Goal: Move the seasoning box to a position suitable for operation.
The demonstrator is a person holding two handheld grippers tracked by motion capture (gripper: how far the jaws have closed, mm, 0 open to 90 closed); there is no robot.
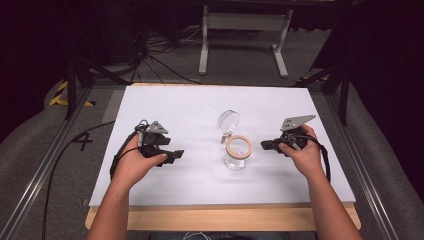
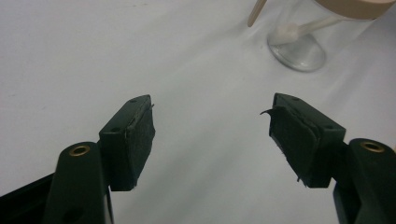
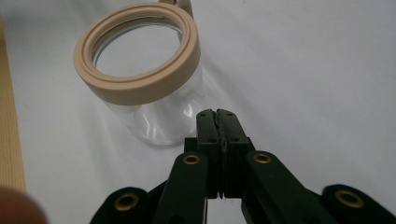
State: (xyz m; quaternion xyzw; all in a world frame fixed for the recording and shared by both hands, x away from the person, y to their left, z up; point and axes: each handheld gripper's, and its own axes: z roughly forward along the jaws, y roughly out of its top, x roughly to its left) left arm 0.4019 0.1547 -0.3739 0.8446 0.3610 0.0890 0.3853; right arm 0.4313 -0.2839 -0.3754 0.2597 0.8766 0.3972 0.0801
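Observation:
A clear glass jar (image 1: 237,155) with a beige rim ring stands upright in the middle of the white table, its round hinged lid (image 1: 228,121) flipped up and back. From the right gripper view the jar (image 3: 149,93) is seen just beyond the jaws, mouth uncovered. My left gripper (image 1: 176,154) rests to the jar's left, open, with nothing between its pads (image 2: 140,140); the jar's base (image 2: 296,49) lies ahead of it to the right. My right gripper (image 1: 264,145) sits at the jar's right side, shut with the jaws pressed together (image 3: 217,116) and nothing held.
The white table top (image 1: 190,105) ends in a wooden front edge (image 1: 220,217). Beyond the far edge stand a white frame leg (image 1: 203,45) and loose cables on the floor. Metal rails run along both sides of the table.

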